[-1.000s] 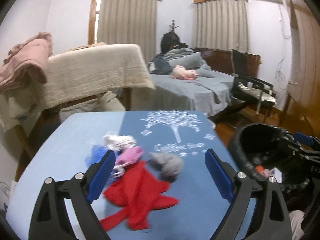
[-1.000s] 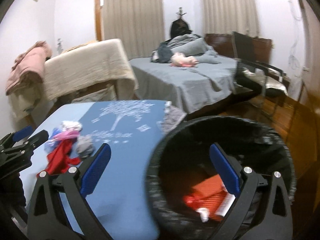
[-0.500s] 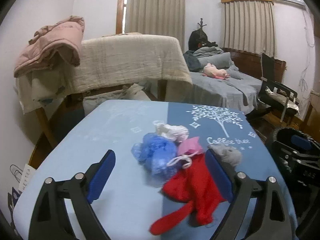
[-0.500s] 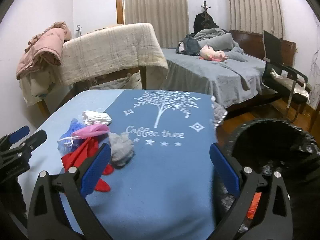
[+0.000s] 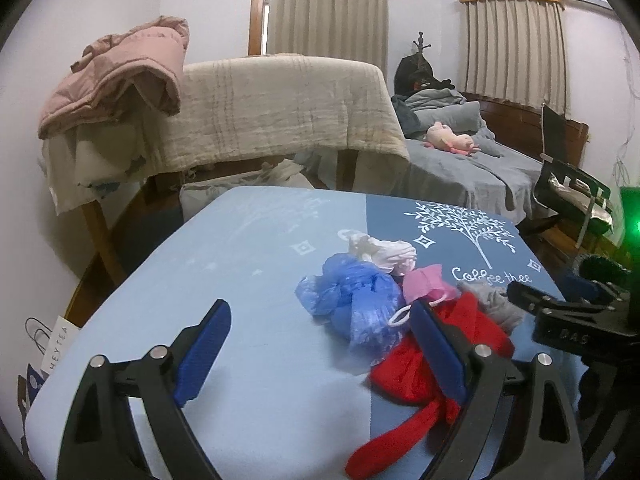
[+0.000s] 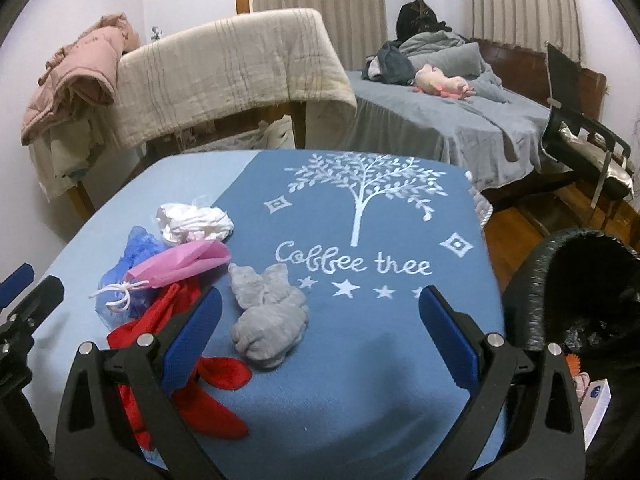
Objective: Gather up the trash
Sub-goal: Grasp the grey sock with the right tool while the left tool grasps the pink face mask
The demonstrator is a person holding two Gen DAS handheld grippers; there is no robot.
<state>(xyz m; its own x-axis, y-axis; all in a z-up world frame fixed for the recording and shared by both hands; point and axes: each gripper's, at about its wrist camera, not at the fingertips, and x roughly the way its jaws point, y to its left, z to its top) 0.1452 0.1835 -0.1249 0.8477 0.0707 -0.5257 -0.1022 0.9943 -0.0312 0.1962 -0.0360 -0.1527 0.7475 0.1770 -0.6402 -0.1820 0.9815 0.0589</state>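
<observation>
A heap of trash lies on the blue table [image 5: 240,300]: a blue plastic bag [image 5: 356,304], a white crumpled wad [image 5: 380,254], a pink bag with white string [image 5: 426,286], a red bag [image 5: 432,368] and a grey crumpled wad [image 6: 270,320]. My left gripper [image 5: 320,356] is open and empty above the table, just left of the heap. My right gripper [image 6: 320,332] is open and empty, with the grey wad between its fingers; the red bag [image 6: 188,364] lies at its left finger. The black-lined trash bin [image 6: 580,300] stands right of the table.
A chair draped with a beige blanket [image 5: 280,112] and a pink jacket [image 5: 120,76] stands behind the table. A bed with grey bedding [image 6: 460,120] and a black chair [image 6: 580,128] lie beyond. The other gripper shows at right in the left wrist view [image 5: 560,320].
Both grippers have swung left, away from the bin and toward the trash heap. The right gripper now looks at the table rather than into the bin. Both stay open.
</observation>
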